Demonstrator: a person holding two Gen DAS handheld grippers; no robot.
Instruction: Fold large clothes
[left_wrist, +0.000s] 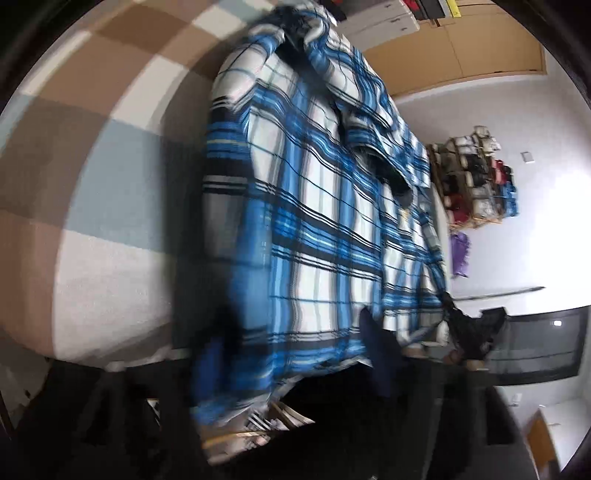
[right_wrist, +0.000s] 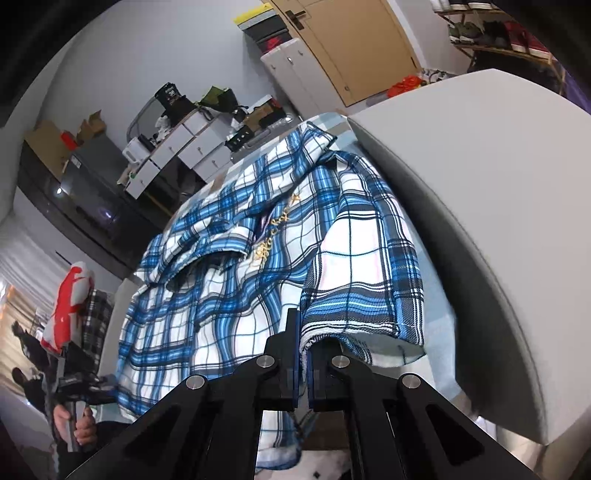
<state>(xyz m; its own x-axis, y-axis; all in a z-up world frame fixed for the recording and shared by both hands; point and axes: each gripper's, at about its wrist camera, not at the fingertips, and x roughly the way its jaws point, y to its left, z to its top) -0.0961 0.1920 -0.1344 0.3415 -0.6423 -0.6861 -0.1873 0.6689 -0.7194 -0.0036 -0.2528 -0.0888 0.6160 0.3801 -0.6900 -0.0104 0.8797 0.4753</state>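
- The left wrist view was heavily motion-blurred; the plaid shirt (left_wrist: 317, 206) smeared.
- The right wrist view was sharp, evenly daylit.
- Fisheye bending curved both views, with dark vignetted corners.
- The white wall (left_wrist: 517, 229) glared, washed out.

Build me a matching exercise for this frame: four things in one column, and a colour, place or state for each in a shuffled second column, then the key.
Column one:
1. plaid shirt
2. right hand-held gripper
3. checked blanket
4. door

Column two:
A. tan, behind the white cabinet
B. blue, white and black, spread out with a sleeve folded over
C. brown, white and pale blue squares under the shirt
D. shut on the shirt's hem

Pairs: 1-B, 2-D, 3-C, 4-A
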